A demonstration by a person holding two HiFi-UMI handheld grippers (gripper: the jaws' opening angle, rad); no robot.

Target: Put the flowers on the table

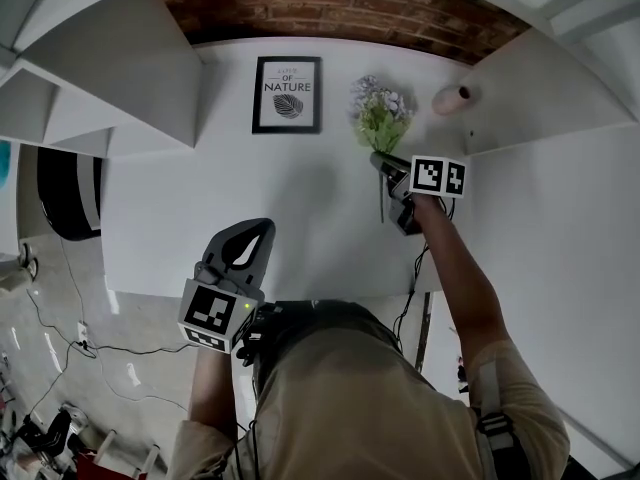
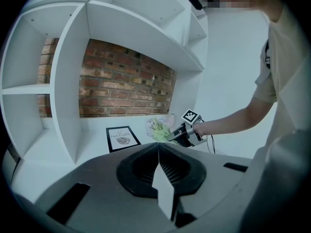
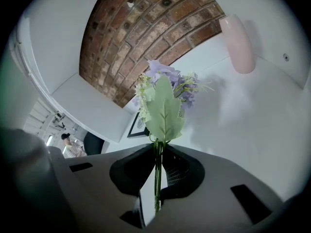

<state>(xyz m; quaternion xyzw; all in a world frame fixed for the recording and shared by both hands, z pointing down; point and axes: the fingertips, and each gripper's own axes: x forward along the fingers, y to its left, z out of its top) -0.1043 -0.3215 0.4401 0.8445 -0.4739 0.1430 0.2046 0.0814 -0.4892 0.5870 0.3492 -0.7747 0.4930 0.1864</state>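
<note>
The step in hand looks like the carry-in: the flowers [image 1: 380, 113] are over the far right part of the white desk [image 1: 250, 208], not yet laid on it. The right tongs [image 1: 385, 163] are closed narrow on the green stems, which run straight down between the two jaws in the right gripper view, with the big leaf and the lilac heads [image 3: 163, 101] standing out beyond the tips. The bunch hangs between the framed print [image 1: 287, 94] on its left and the pink vase [image 1: 452, 98] on its right, close to both. Whether any bloom brushes the desk I cannot tell.

The left tongs [image 1: 265, 225] hover at the near edge of the desk, well apart from the flowers, jaws together with nothing between them; they seem to have no part in this step.

The next move probably calls for lowering the right tongs until the bunch rests on the bare patch of desk, keeping clear of the vase so it is not knocked, and only then parting the jaws and drawing back along the stems.
</note>
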